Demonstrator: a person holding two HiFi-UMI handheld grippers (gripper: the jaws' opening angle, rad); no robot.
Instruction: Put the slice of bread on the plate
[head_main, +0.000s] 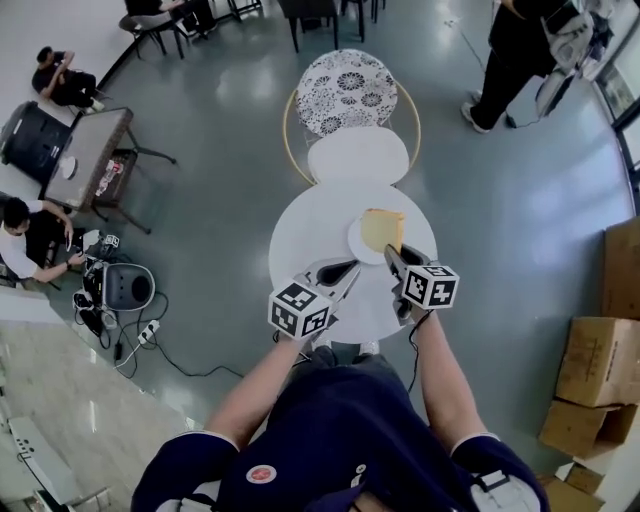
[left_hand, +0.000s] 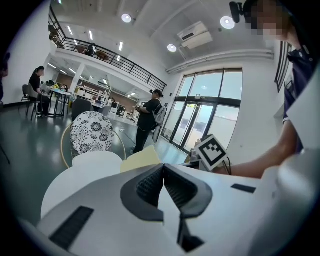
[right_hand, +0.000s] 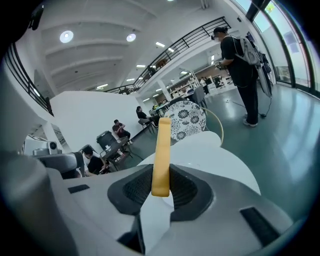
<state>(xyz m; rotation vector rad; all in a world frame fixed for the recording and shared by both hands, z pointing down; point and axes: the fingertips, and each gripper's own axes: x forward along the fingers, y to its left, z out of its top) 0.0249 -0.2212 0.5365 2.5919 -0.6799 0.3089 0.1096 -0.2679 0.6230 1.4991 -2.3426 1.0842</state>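
Note:
The slice of bread is pale yellow with a darker crust. It stands on edge over the white plate on the round white table. My right gripper is shut on its near edge. In the right gripper view the slice runs upright between the dark pads of that gripper, edge toward the camera. My left gripper hovers just left of the plate, shut and holding nothing. In the left gripper view that gripper's pads meet, and the bread shows beyond them.
Behind the table stands a chair with a floral cushion and a white seat. A person stands at the far right. Cardboard boxes lie at the right, and seated people and gear at the left.

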